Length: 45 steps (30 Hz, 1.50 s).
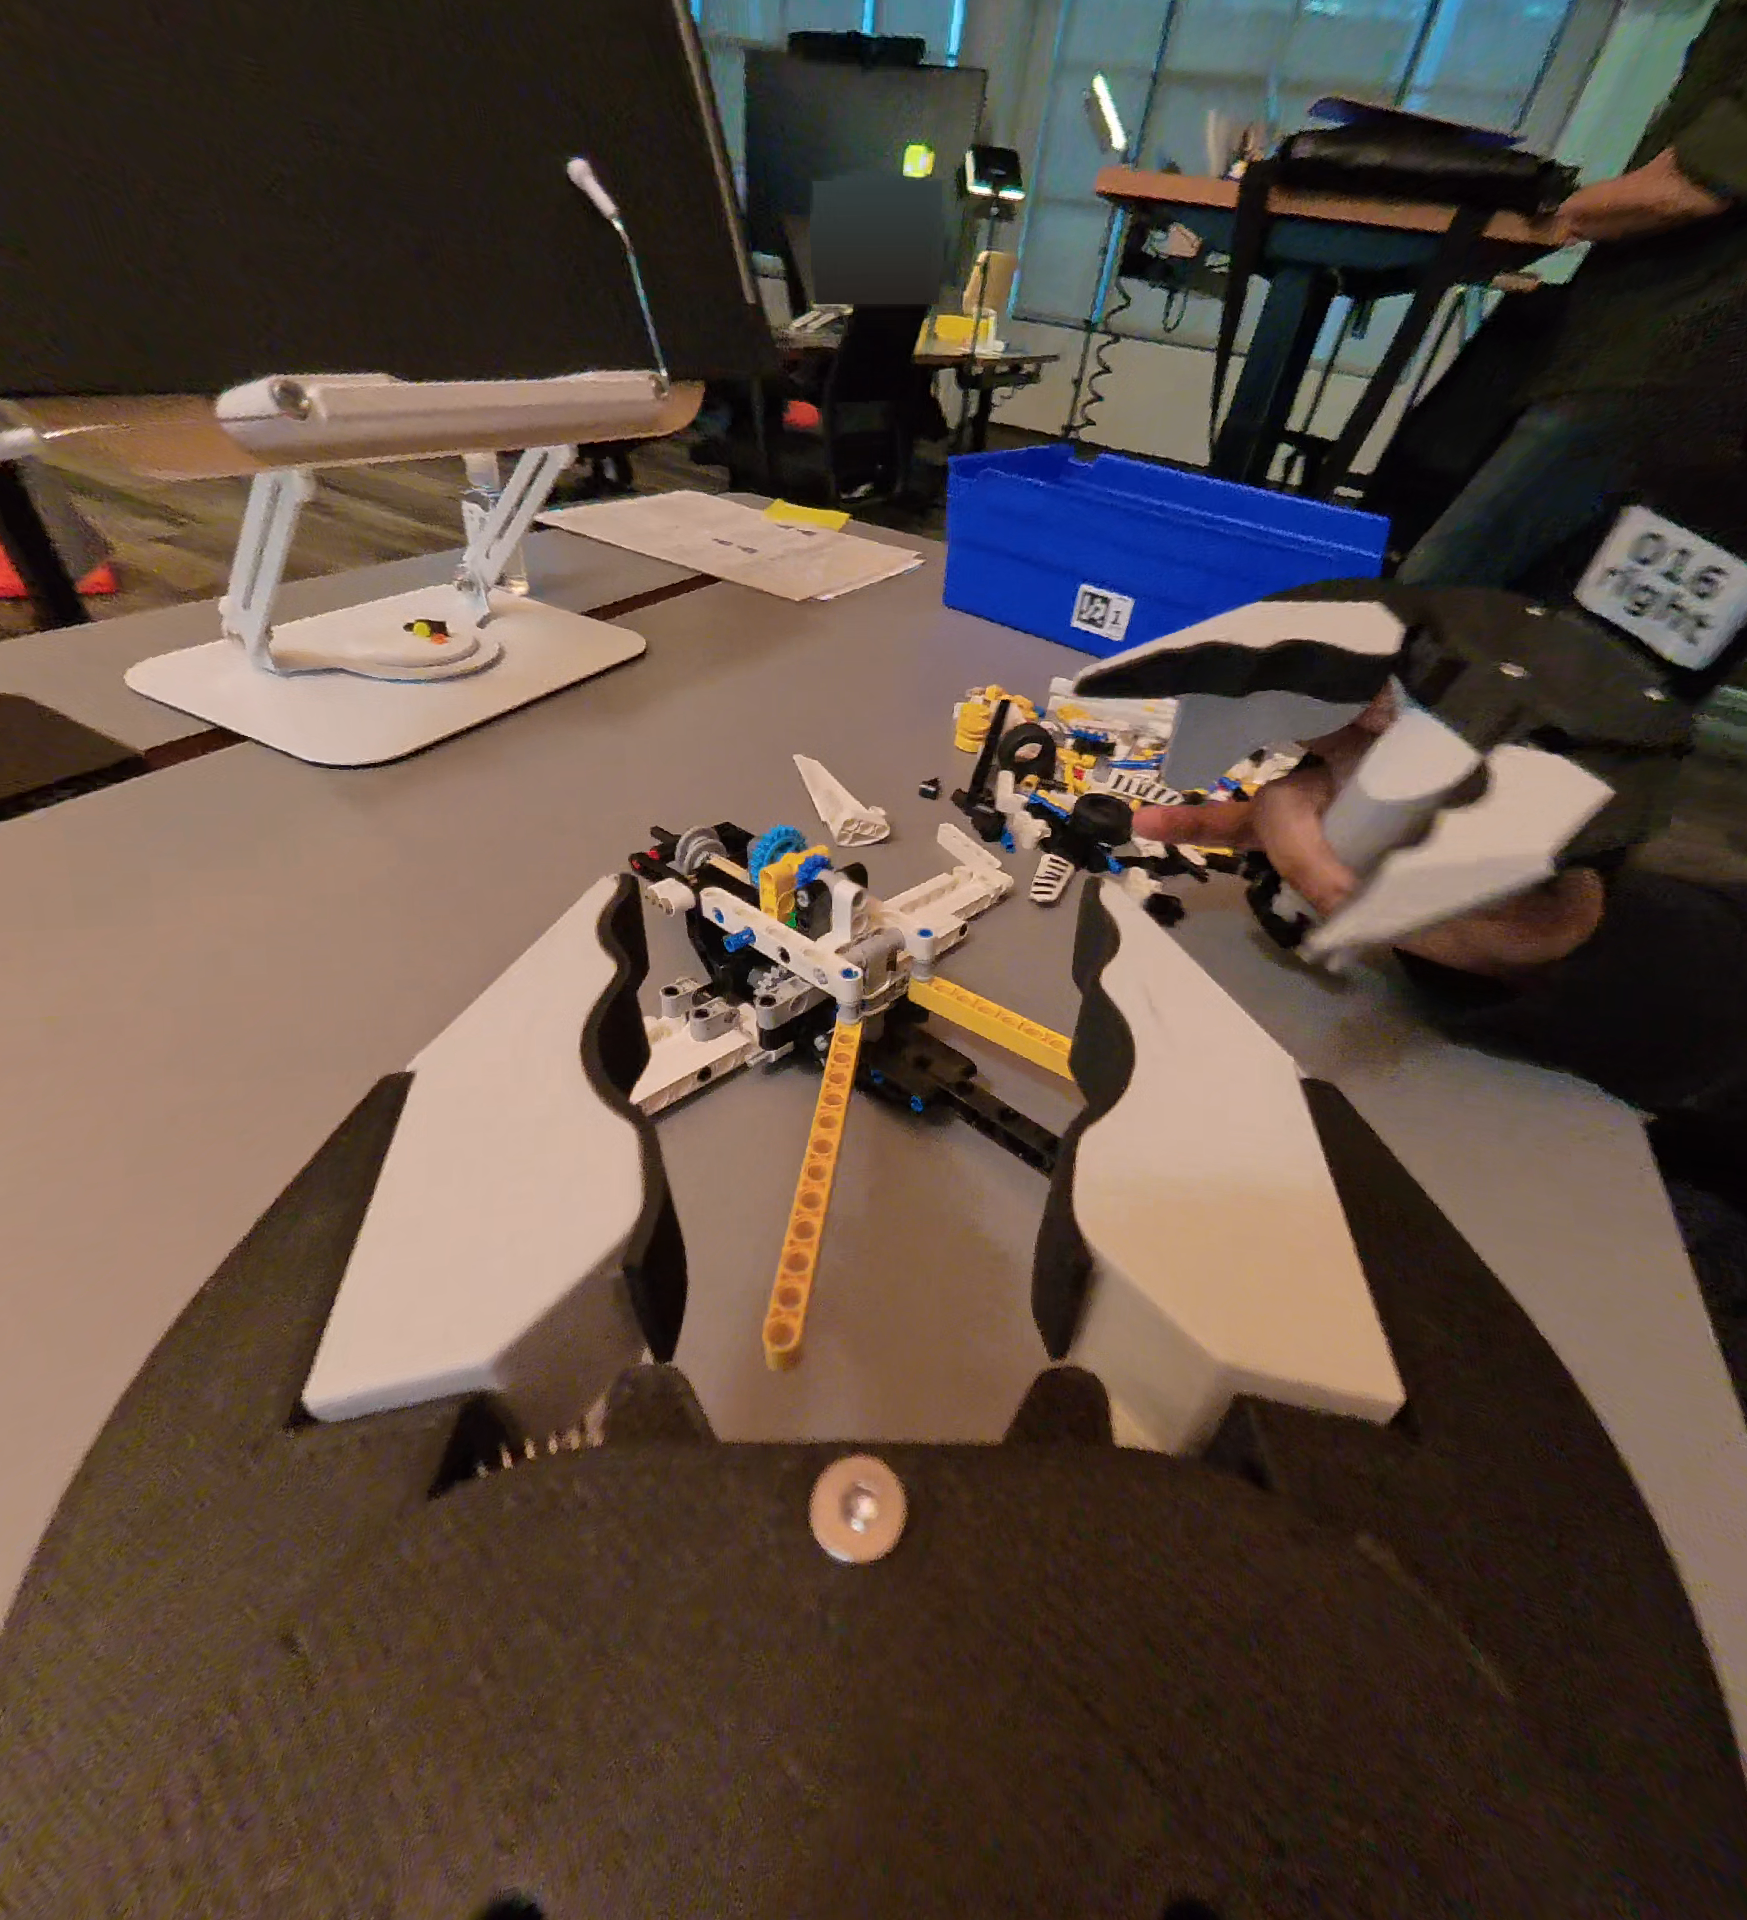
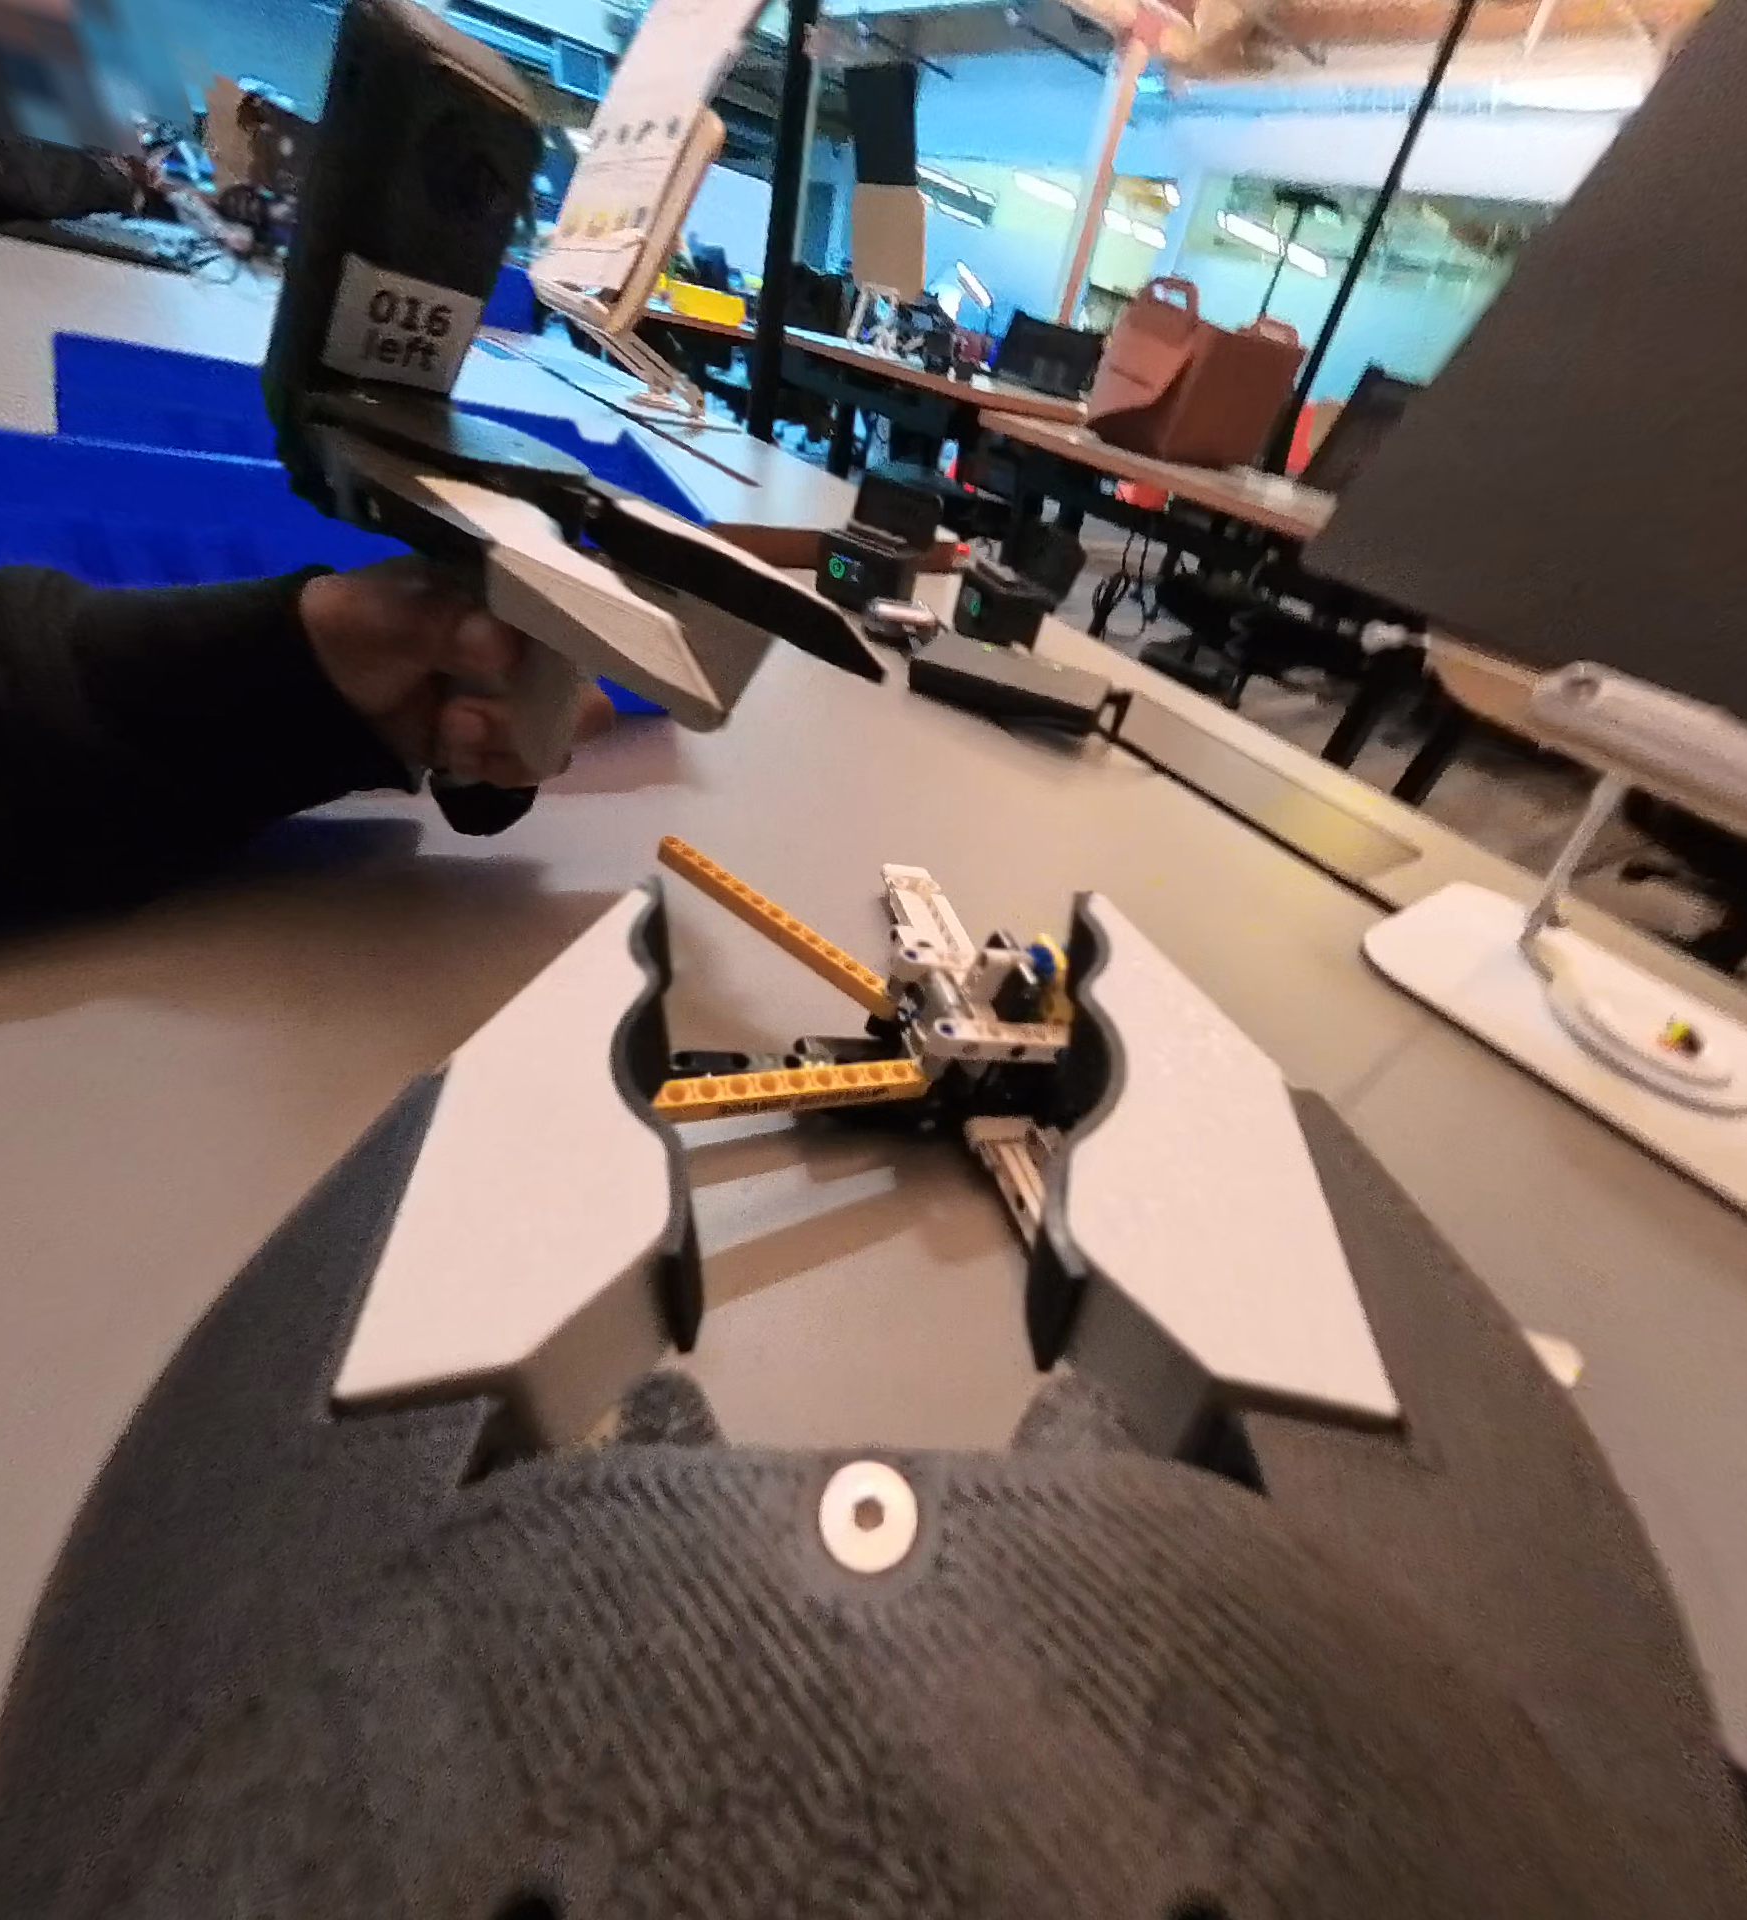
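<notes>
A brick-built model (image 1: 827,935) of white, black and grey parts with two long yellow beams (image 1: 812,1174) lies on the grey table (image 1: 225,935). My left gripper (image 1: 853,914) is open wide. The model lies between and beyond its fingertips, and the pads do not press on it. The right wrist view shows the left gripper (image 2: 796,694) raised above the table, behind the model (image 2: 962,1018). My right gripper (image 2: 867,914) is open and empty and points at the model from a short way off. In the left wrist view it (image 1: 1201,816) hovers over a pile of loose parts (image 1: 1077,790).
A white panel piece (image 1: 843,800) lies beyond the model. A blue bin (image 1: 1149,540) stands behind the pile. A white laptop stand (image 1: 381,675) and papers (image 1: 744,540) sit at the far side. Black chargers (image 2: 1004,675) lie farther along the table.
</notes>
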Each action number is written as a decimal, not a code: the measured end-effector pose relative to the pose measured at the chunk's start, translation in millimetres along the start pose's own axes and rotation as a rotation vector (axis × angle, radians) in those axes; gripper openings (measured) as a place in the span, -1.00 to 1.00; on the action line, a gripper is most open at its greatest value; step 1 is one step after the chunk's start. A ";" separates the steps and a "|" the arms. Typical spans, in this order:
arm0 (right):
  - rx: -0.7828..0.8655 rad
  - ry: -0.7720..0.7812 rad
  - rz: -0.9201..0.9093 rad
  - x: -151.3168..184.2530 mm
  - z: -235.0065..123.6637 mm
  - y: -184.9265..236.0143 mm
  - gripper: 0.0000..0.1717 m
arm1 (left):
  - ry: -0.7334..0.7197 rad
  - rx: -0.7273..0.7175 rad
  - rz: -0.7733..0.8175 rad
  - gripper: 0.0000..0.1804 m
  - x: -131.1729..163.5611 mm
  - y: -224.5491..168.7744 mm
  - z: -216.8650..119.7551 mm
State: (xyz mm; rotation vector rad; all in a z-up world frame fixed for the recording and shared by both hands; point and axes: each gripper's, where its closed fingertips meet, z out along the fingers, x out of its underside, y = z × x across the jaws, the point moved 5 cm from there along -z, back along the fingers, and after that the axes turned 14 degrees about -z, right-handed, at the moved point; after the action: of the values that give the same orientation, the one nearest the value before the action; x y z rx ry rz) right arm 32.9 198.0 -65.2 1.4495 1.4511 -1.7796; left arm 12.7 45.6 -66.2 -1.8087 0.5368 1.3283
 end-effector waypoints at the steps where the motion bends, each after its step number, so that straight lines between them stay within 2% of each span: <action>1: -0.007 -0.012 -0.054 -1.5 -0.1 4.7 -0.03 | -0.014 -0.017 -0.012 -0.11 0.4 1.0 1.9; 4: -0.048 0.023 -0.200 5.7 -1.6 19.9 0.05 | -0.030 0.002 -0.083 -0.14 0.7 1.2 3.0; 7: -0.082 0.093 -0.283 20.1 -3.4 30.4 0.10 | -0.037 -0.035 -0.063 -0.18 -0.4 4.2 -3.1; 10: -0.105 0.173 -0.346 31.8 -0.2 36.5 0.11 | -0.080 -0.067 -0.037 -0.27 -6.1 7.1 -9.0; 15: -0.100 0.302 -0.562 42.8 14.0 50.6 0.02 | -0.114 -0.010 -0.146 -0.28 -11.7 7.5 -12.3; 17: -0.058 0.310 -0.693 40.7 18.6 56.5 -0.13 | -0.125 0.019 -0.192 -0.29 -13.4 7.4 -12.2; 22: 0.066 0.270 -1.027 33.3 27.8 64.7 -0.89 | -0.113 -0.026 -0.200 -0.32 -12.8 13.1 -14.2; 23: 0.078 0.271 -1.038 31.8 29.0 63.6 -0.91 | -0.126 -0.037 -0.195 -0.33 -14.2 13.9 -15.7; 25: 0.108 0.254 -0.974 21.7 29.3 56.4 -0.93 | -0.183 -0.076 -0.172 -0.34 -21.3 16.1 -22.4; 28: 0.110 0.177 -0.769 -6.8 31.3 35.5 -0.93 | -0.338 -0.146 -0.110 -0.34 -36.6 18.6 -41.1; 30: 0.110 0.155 -0.665 -27.4 35.7 13.9 -0.92 | -0.421 -0.199 -0.079 -0.24 -44.7 21.0 -53.9; 33: 0.081 0.120 -0.552 -59.1 42.7 -15.2 -0.90 | -0.493 -0.267 0.001 -0.27 -50.5 22.4 -70.4; 36: -0.017 0.121 -0.383 -82.9 49.0 -29.8 -0.89 | -0.533 -0.263 -0.042 -0.30 -52.6 26.8 -78.6; 41: -0.099 0.078 -0.063 -94.9 49.7 -34.6 -0.89 | -0.553 -0.195 -0.147 -0.35 -53.8 30.7 -83.1; 45: -0.011 0.030 0.078 -78.9 38.3 -47.9 -0.88 | -0.561 -0.165 -0.174 -0.39 -54.5 30.5 -84.7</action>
State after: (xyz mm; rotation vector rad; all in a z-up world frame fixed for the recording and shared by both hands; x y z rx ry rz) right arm 5.6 159.8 23.0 1.5118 1.3969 -1.7069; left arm 20.3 -46.9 -16.6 -1.4688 -0.0331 1.7009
